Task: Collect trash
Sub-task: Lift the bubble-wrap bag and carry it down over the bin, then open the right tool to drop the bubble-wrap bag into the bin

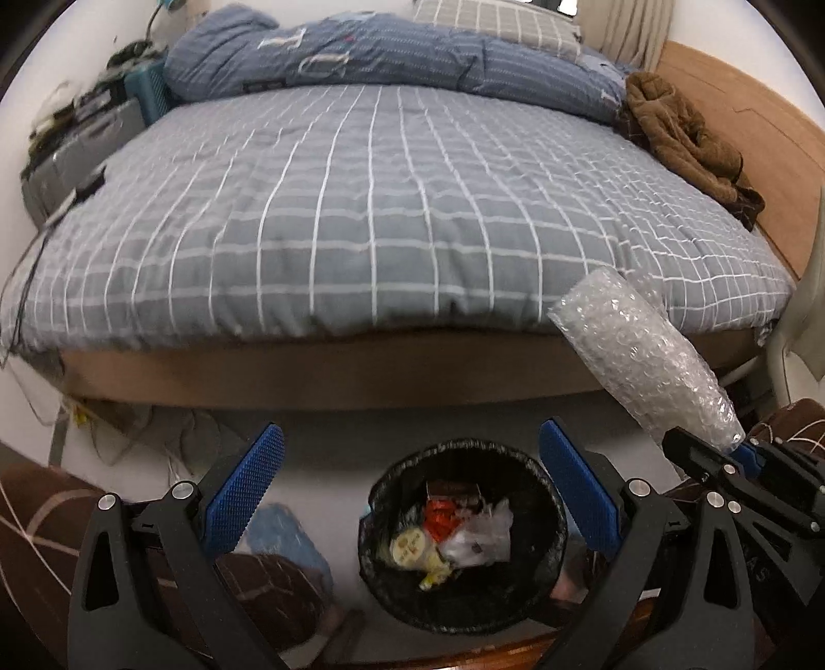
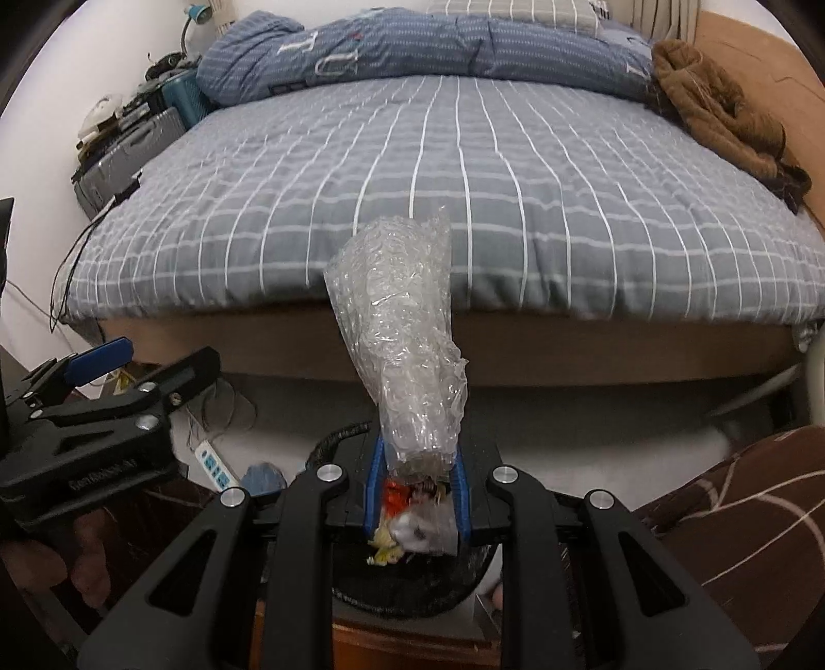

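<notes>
Two claws, one piece of trash over the bin.
Left wrist view: left claw (image 1: 407,489) gapes empty above the black bin (image 1: 557,520), already part full; right claw (image 1: 742,451) carries bubble wrap (image 1: 639,361) alongside. Right wrist view: right claw (image 2: 417,495) pinches the wrap's lower end (image 2: 407,361), hanging over the bin, likely for dropping. No writing is legible.

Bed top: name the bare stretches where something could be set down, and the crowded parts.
The grey checked cover lies bare across its middle and along the near edge. Crowded: the rolled blue quilt at the far end and the brown garment at the far right edge. The floor strip between bed and black bin is partly bare, with cables at its left.
</notes>
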The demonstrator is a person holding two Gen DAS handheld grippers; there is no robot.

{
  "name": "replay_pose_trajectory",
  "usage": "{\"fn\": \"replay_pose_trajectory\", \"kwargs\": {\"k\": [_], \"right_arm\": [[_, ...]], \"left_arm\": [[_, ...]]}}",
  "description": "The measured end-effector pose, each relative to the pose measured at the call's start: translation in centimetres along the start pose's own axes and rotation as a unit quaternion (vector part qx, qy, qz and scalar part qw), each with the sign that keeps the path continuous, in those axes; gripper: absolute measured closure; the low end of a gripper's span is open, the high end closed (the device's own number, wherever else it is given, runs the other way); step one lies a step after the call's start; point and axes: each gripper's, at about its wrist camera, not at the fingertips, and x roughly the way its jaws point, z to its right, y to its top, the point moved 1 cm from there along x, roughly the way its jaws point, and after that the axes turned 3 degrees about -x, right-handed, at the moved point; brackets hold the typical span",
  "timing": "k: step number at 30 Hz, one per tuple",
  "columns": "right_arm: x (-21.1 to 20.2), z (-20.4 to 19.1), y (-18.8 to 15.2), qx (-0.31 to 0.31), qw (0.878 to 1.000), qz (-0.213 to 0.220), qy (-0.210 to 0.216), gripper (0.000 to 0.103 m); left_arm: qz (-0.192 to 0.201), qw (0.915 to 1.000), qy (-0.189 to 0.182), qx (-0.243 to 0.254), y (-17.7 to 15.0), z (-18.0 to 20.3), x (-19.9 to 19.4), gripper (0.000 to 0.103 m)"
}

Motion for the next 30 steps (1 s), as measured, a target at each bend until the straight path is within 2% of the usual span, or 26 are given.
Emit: {"fn": "replay_pose_trajectory", "kwargs": {"k": [6, 14, 19, 24, 27, 30], "right_arm": [[2.4, -0.3, -2.0, -0.005, 0.999, -0.049, -0.001, 0.083], [6.4, 0.1, -2.6, -0.003, 0.994, -0.105, 0.006, 0.082], [9.3, 0.7, -2.9, 0.006, 0.991, -0.136, 0.007, 0.081], [12.0, 0.8, -3.2, 0.015, 0.986, -0.167, 0.011, 0.08], [13.1, 0.4, -3.4, 0.01, 0.984, -0.178, 0.014, 0.077], [13.6, 0.2, -3.5, 0.006, 0.984, -0.176, 0.005, 0.069]], "left_arm": [[-0.03, 0.9995, 0.004, 0.005, -1.9, -0.4, 2.0, 0.006], [-0.076, 0.9968, 0.011, 0.02, -3.0, -0.3, 6.1, 0.006], [-0.122, 0.9922, 0.011, 0.023, -4.1, -0.5, 9.4, 0.006], [-0.15, 0.9883, 0.015, 0.023, -5.2, -0.9, 11.5, 0.006], [-0.16, 0.9868, 0.019, 0.02, -5.7, -1.3, 12.3, 0.006], [-0.166, 0.9856, 0.024, 0.019, -6.2, -1.4, 13.0, 0.006]]}}
